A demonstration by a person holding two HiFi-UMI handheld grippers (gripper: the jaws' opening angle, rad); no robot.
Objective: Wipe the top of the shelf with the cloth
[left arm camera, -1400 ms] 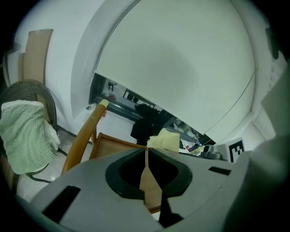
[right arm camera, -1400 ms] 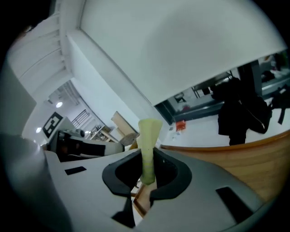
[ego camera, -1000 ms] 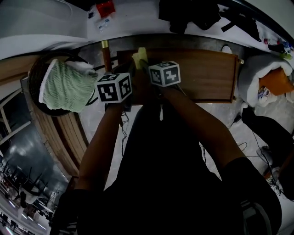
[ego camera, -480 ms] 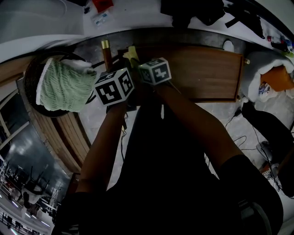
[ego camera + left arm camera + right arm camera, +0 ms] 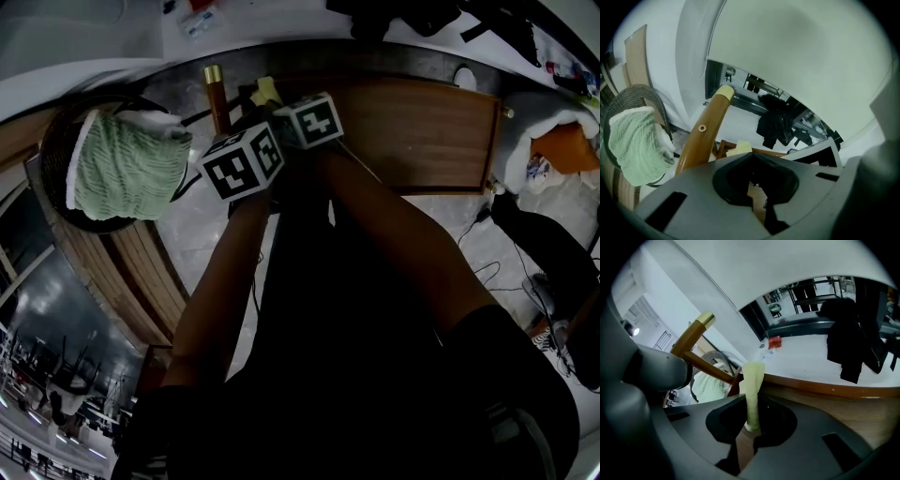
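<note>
**Basket** (image 5: 54, 141): dark, round, at the far left of the head view. It holds a green knitted fabric (image 5: 122, 173) that bulges over the rim.

**Wooden post** (image 5: 216, 94): brown with a pale brass-coloured cap, between the basket and the shelf. In the left gripper view it leans up and to the right.

**Left gripper** (image 5: 757, 187): just right of the post, at the shelf's left end. The jaws are drawn close together with nothing between them, and only a sliver of brown wood shows through the slit. Its marker cube (image 5: 244, 164) sits beside the other gripper's cube.

**Cloth** (image 5: 753, 385): pale yellow-green and gathered into a narrow strip. It is at the left end of the shelf top, close to the post. Its long axis runs straight out from the right gripper's jaws, upright in that gripper's view. The free end flares slightly and points away from the gripper toward the shelf's back edge. Whether it touches the wood cannot be told.

**Right gripper** (image 5: 750, 430): immediately right of the left one. The jaws are narrow and pinch the lower end of the cloth.

**Shelf** (image 5: 422, 131): brown wooden top, stretching rightward from both grippers.

**Black garment** (image 5: 851, 343): draped on a white surface beyond the shelf.

**White bundle** (image 5: 530, 117): past the shelf's right end, with an orange item (image 5: 567, 150) lying on it.
</note>
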